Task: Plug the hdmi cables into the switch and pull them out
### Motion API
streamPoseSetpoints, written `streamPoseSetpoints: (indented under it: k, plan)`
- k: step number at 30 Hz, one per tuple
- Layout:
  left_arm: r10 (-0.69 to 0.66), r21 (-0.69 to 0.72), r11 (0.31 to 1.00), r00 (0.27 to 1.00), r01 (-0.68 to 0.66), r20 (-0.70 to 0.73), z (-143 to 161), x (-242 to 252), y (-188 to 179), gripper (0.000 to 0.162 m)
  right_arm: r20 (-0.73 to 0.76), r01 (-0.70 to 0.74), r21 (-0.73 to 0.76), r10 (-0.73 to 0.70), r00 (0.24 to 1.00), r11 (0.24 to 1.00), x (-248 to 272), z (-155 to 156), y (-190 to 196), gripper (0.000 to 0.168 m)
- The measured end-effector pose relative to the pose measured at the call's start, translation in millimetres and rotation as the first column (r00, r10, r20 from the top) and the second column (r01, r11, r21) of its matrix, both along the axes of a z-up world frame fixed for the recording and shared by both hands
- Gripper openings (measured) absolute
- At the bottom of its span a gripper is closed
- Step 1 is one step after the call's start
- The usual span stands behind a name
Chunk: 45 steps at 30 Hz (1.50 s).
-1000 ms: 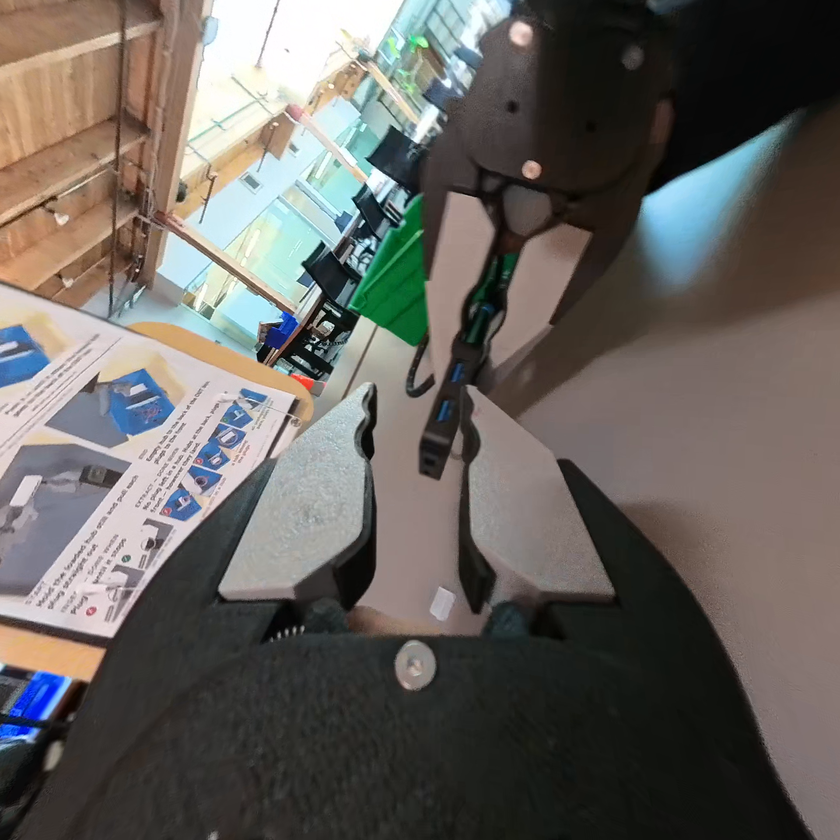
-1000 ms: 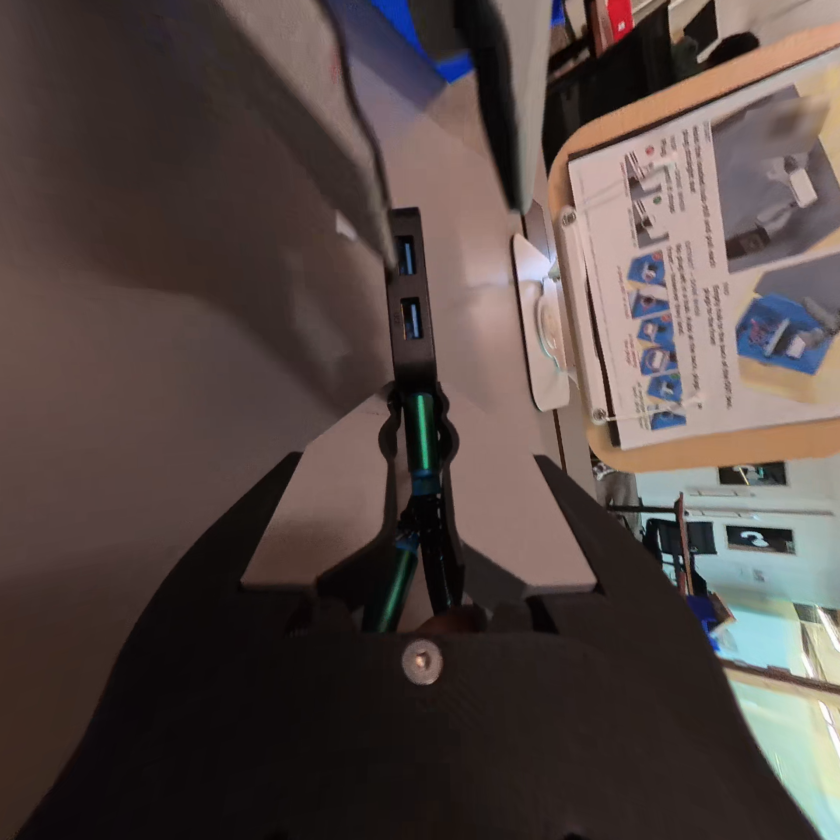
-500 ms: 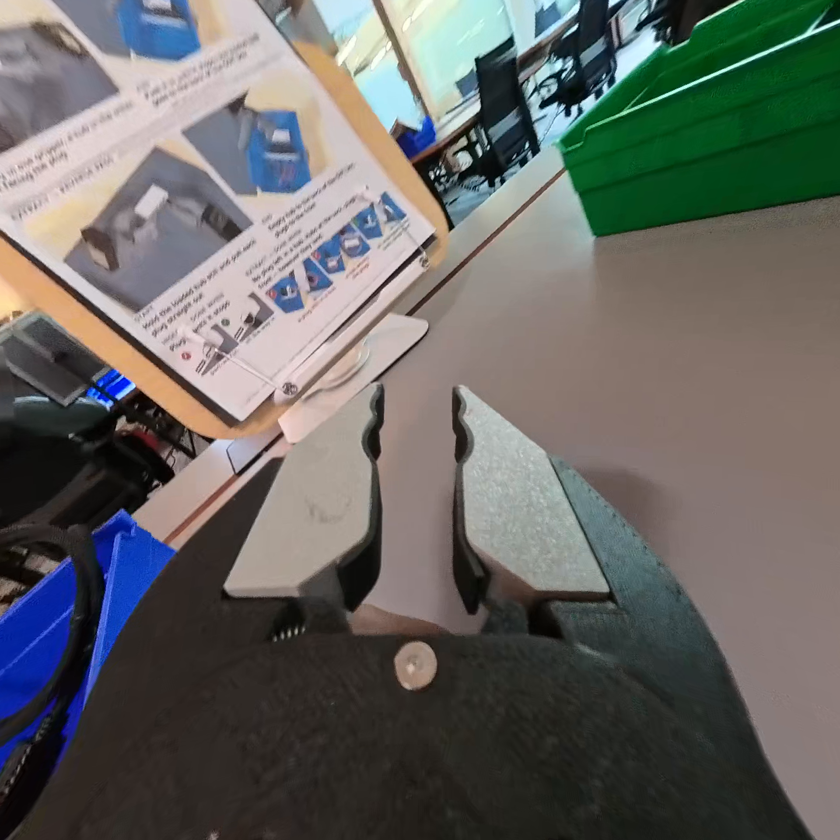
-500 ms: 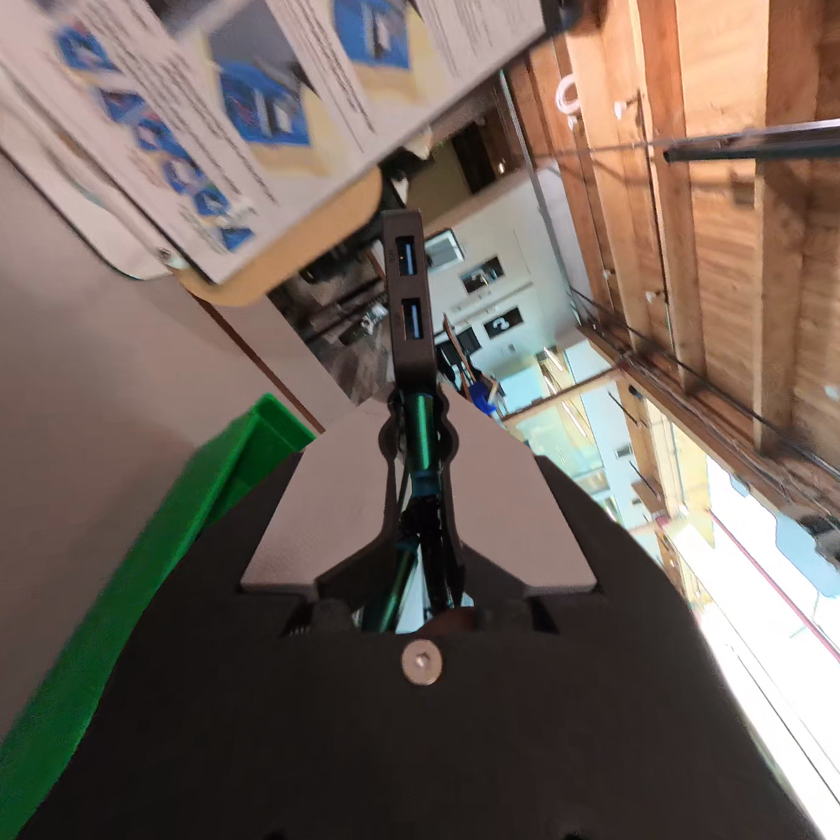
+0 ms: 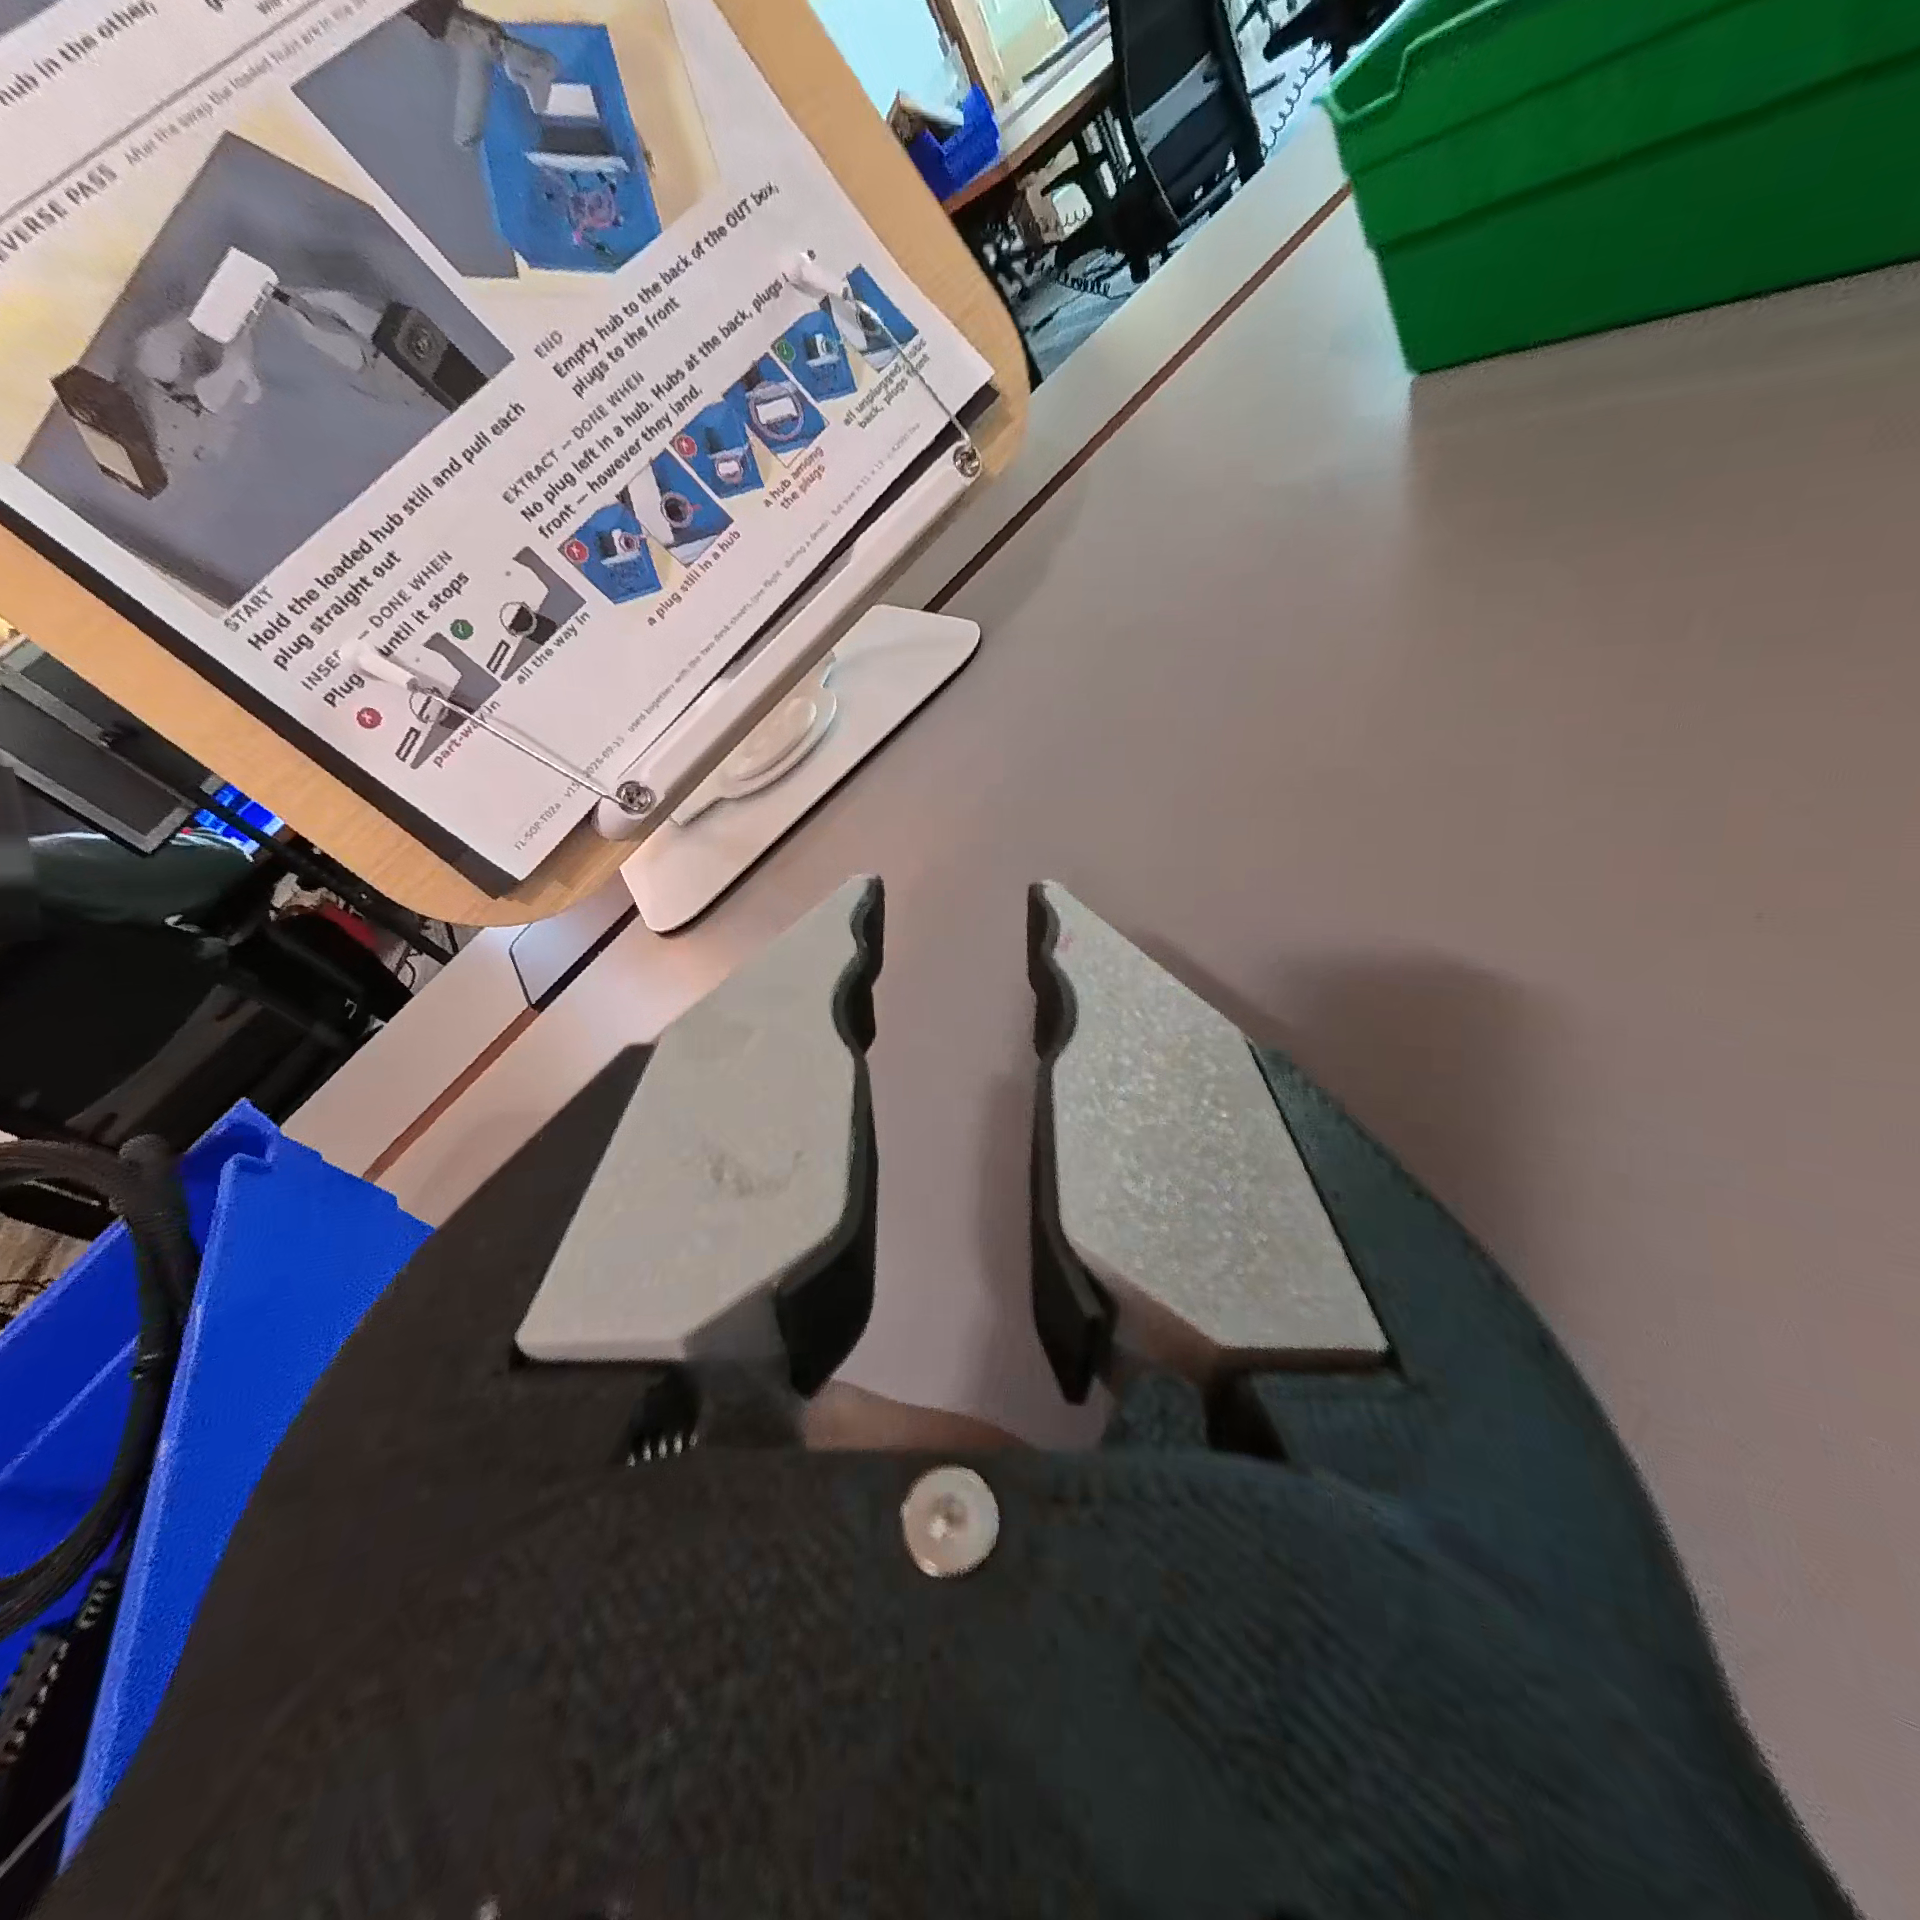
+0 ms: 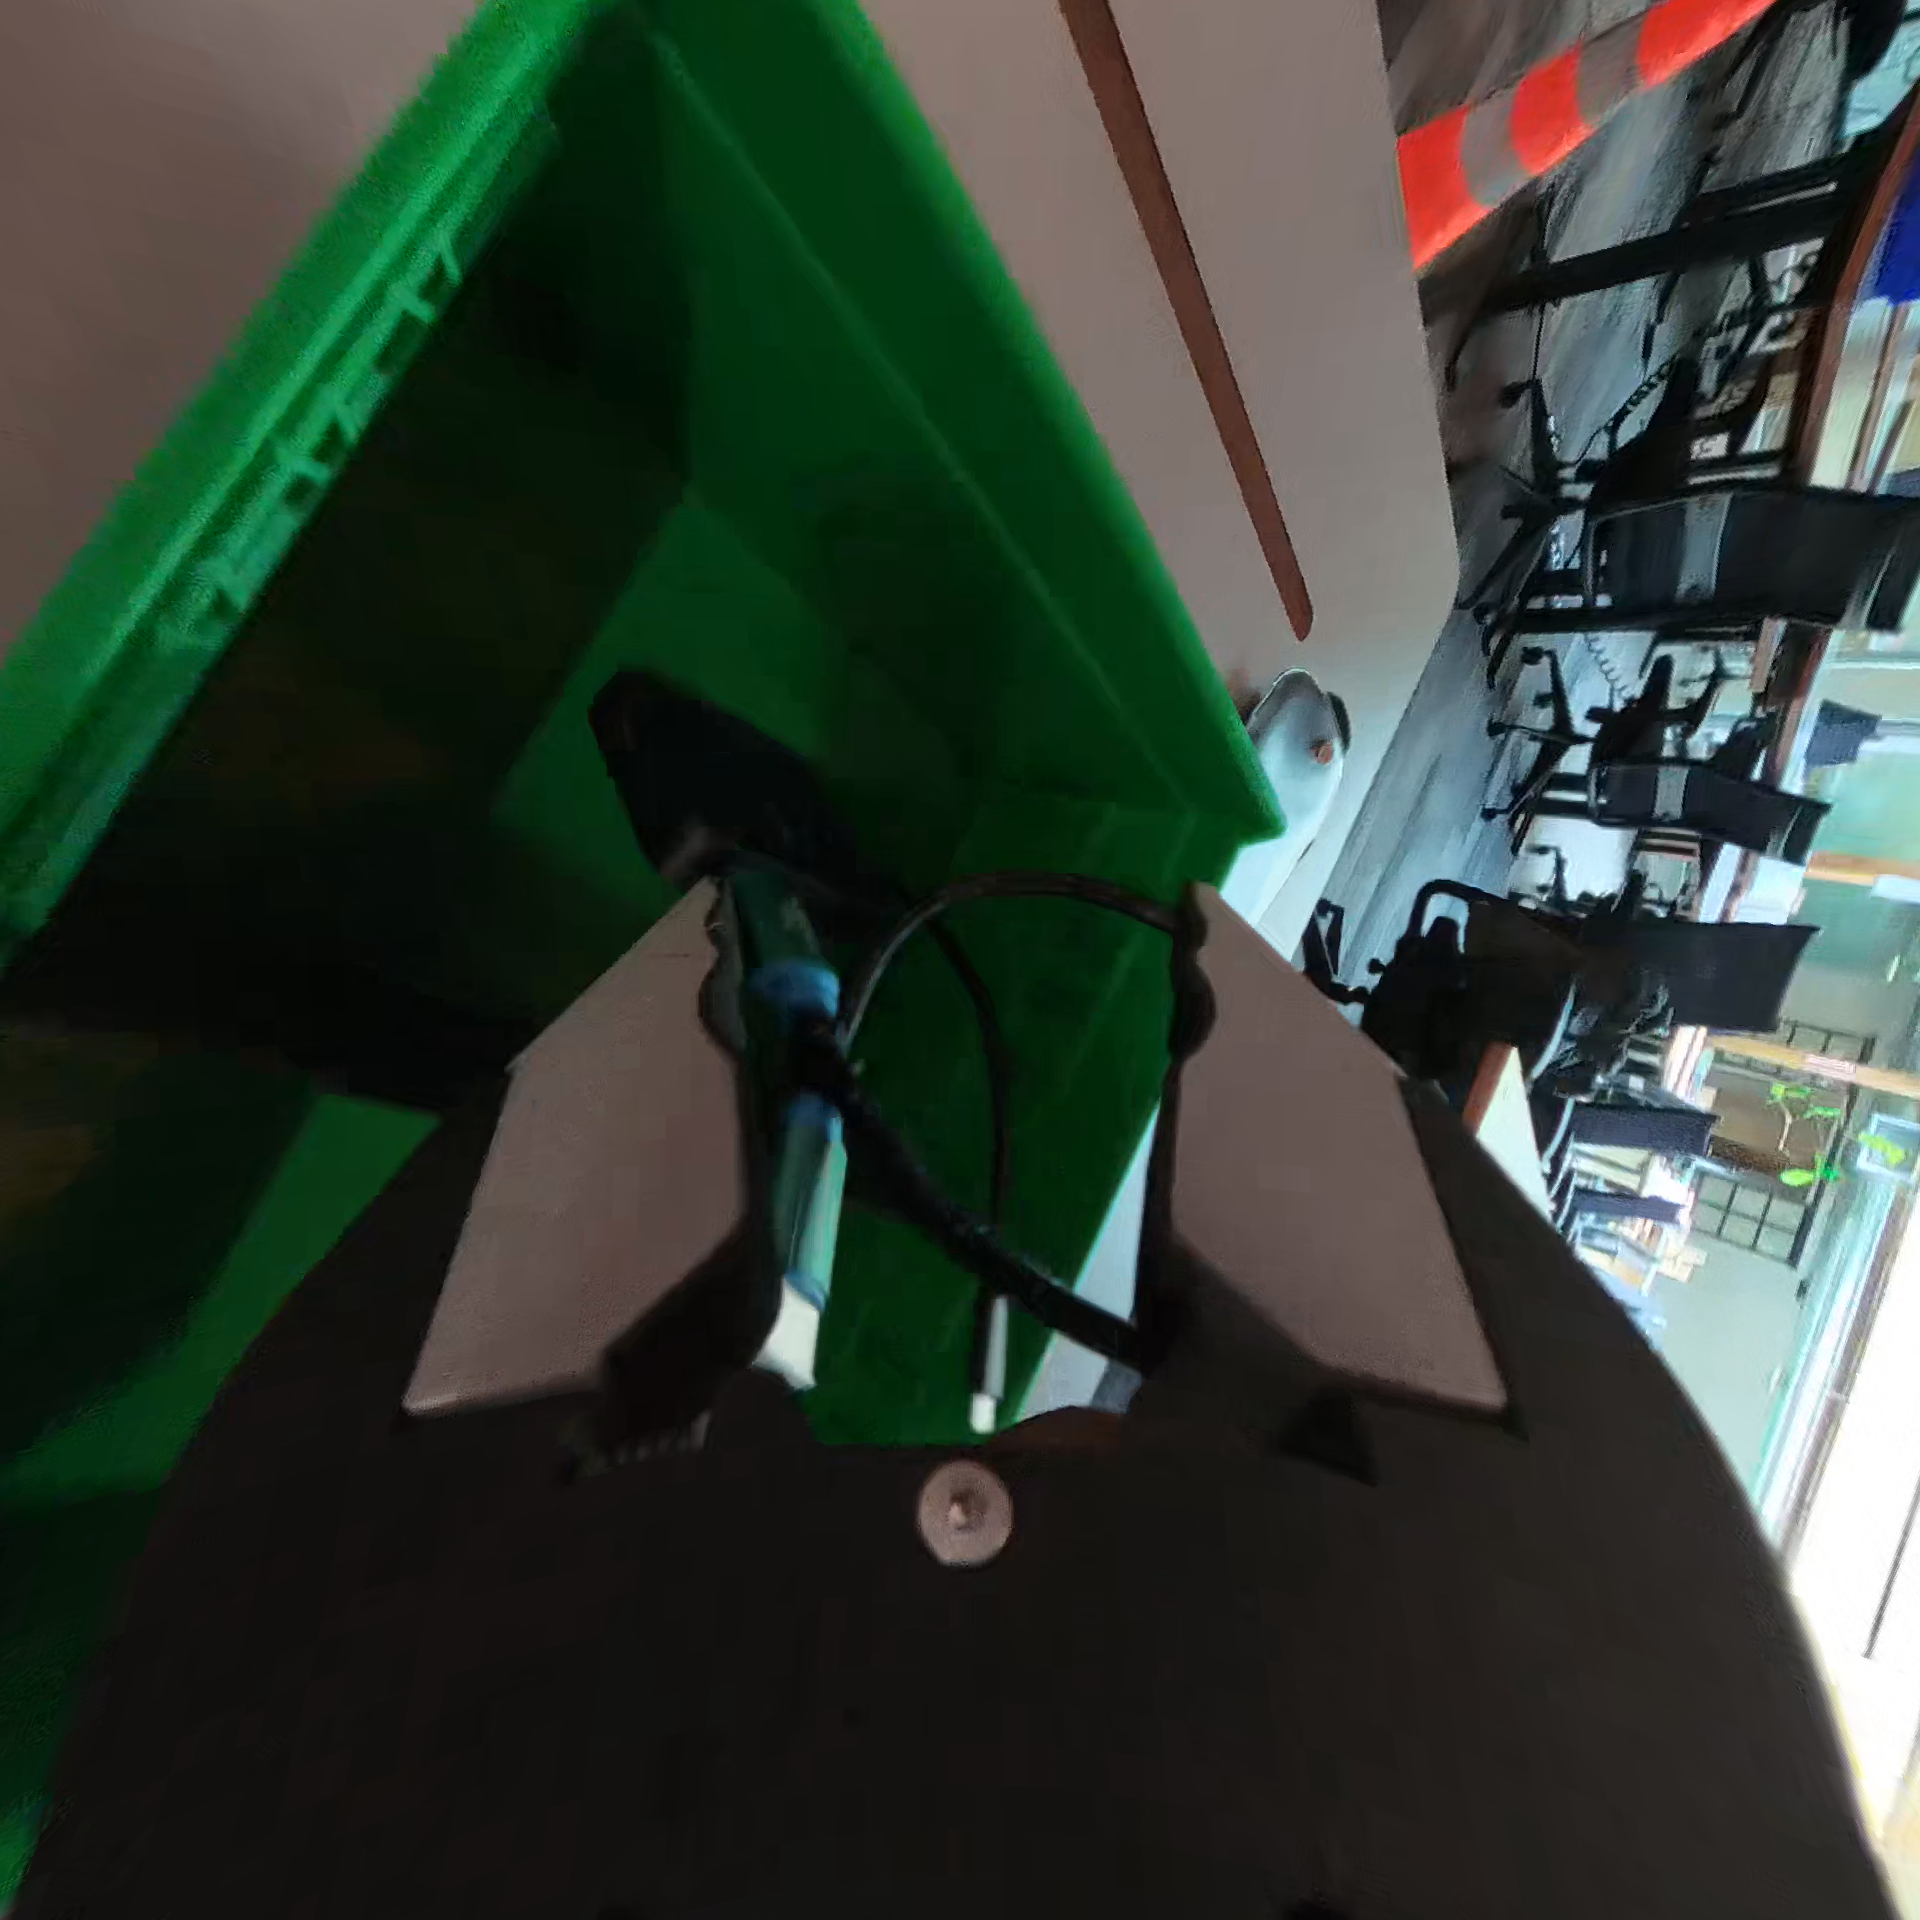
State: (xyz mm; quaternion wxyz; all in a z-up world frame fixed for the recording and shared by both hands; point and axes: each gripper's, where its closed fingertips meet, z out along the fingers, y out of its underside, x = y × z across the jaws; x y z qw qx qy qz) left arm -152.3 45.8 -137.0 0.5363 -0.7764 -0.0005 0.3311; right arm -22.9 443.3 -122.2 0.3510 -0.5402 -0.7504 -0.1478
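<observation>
Green bin (image 6: 727, 436): hub (image 6: 707, 774) with plugged cable (image 6: 790, 966) hangs inside, long axis along right gripper (image 6: 951, 914), jaws spread. Left gripper (image 5: 954, 914): jaws apart, empty, over worktop (image 5: 1507, 727).

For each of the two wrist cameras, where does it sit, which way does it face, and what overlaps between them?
Left wrist view: sits behind the left tongs, low over the grey table, facing an instruction sheet on a stand; a blue bin sits at left; its open, empty fingers show.
Right wrist view: sits behind the right tongs, tilted down into a green bin; the black switch with cables lies between the spread fingers, grip unclear.
Shared: the green bin, the table, and office chairs behind.
</observation>
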Motion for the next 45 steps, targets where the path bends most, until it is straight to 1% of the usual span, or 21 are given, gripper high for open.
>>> streamPoseSetpoints:
  k: [1, 3, 5, 7, 9, 12, 14, 16, 18, 20, 22, 24, 26, 28, 32, 36, 37, 38, 40, 42, 45]
  plan:
    - [0.005, -0.004, 1.000, 1.000, -0.005, 0.005, -2, -2, -1, 0.026, -0.038, 0.008, 0.002, -0.008, 0.999, 1.000, -6, 3, 1, 0.057]
    - [0.010, -0.015, 1.000, 1.000, -0.010, 0.019, -5, -5, -1, 0.026, -0.181, -0.004, -0.023, 0.000, 0.983, 1.000, -20, 24, -8, 0.033]
    - [0.013, -0.022, 1.000, 0.999, -0.013, 0.033, -7, -6, -2, 0.026, -0.277, 0.000, -0.038, -0.010, 0.961, 0.999, -22, 47, -14, 0.030]
    - [0.014, -0.027, 1.000, 0.999, -0.013, 0.036, -8, -6, -1, 0.026, -0.297, 0.026, -0.036, -0.035, 0.954, 0.999, -15, 59, -16, 0.027]
    - [0.024, -0.031, 0.999, 0.999, -0.023, 0.038, -8, -7, -2, 0.026, -0.325, 0.018, -0.064, -0.038, 0.945, 0.998, -10, 66, -27, 0.031]
    - [0.052, -0.018, 0.999, 0.997, -0.051, 0.054, -6, -12, -5, 0.026, -0.401, -0.095, -0.219, -0.001, 0.916, 0.971, -12, 67, -77, 0.031]
    - [0.077, -0.003, 0.997, 0.994, -0.077, 0.079, -5, -17, -9, 0.026, -0.444, -0.215, -0.339, 0.046, 0.895, 0.916, -17, 63, -128, 0.033]
    - [0.100, 0.010, 0.995, 0.990, -0.102, 0.101, -4, -23, -12, 0.026, -0.479, -0.344, -0.449, 0.103, 0.872, 0.824, -22, 55, -188, 0.037]
    - [0.128, 0.023, 0.991, 0.986, -0.131, 0.110, -2, -30, -17, 0.027, -0.504, -0.466, -0.554, 0.168, 0.847, 0.690, -28, 40, -254, 0.039]
    - [0.153, 0.037, 0.987, 0.981, -0.159, 0.115, 1, -35, -21, 0.028, -0.495, -0.528, -0.622, 0.233, 0.837, 0.578, -35, 17, -311, 0.040]
    - [0.167, 0.052, 0.983, 0.978, -0.174, 0.124, 3, -38, -24, 0.028, -0.474, -0.551, -0.638, 0.290, 0.831, 0.537, -48, -12, -349, 0.041]
    - [0.175, 0.062, 0.981, 0.976, -0.184, 0.131, 5, -41, -27, 0.028, -0.451, -0.557, -0.648, 0.328, 0.830, 0.520, -63, -41, -377, 0.042]
    - [0.178, 0.068, 0.980, 0.974, -0.189, 0.139, 6, -43, -29, 0.028, -0.413, -0.550, -0.687, 0.368, 0.833, 0.475, -72, -64, -404, 0.042]
    - [0.173, 0.062, 0.981, 0.975, -0.183, 0.140, 5, -42, -28, 0.028, -0.390, -0.556, -0.675, 0.406, 0.827, 0.485, -80, -76, -417, 0.040]
    - [0.165, 0.050, 0.984, 0.976, -0.174, 0.142, 3, -41, -26, 0.029, -0.347, -0.575, -0.583, 0.464, 0.815, 0.574, -96, -90, -416, 0.034]
    - [0.154, 0.046, 0.986, 0.977, -0.162, 0.145, 3, -39, -25, 0.029, -0.355, -0.577, -0.621, 0.466, 0.810, 0.530, -102, -93, -423, 0.028]
    - [0.152, 0.048, 0.986, 0.978, -0.160, 0.142, 4, -39, -25, 0.029, -0.356, -0.577, -0.640, 0.470, 0.808, 0.507, -102, -93, -425, 0.023]
    - [0.152, 0.049, 0.986, 0.979, -0.160, 0.140, 4, -38, -25, 0.029, -0.358, -0.576, -0.659, 0.473, 0.805, 0.483, -102, -94, -428, 0.010]
    - [0.153, 0.049, 0.986, 0.978, -0.161, 0.139, 4, -38, -25, 0.029, -0.359, -0.575, -0.675, 0.475, 0.803, 0.463, -102, -94, -428, 0.008]
    - [0.156, 0.051, 0.985, 0.978, -0.164, 0.140, 4, -39, -26, 0.029, -0.367, -0.587, -0.639, 0.473, 0.801, 0.498, -106, -91, -418, 0.008]
    - [0.157, 0.051, 0.985, 0.978, -0.165, 0.138, 4, -40, -26, 0.029, -0.420, -0.585, -0.562, 0.407, 0.811, 0.585, -122, -70, -380, 0.008]
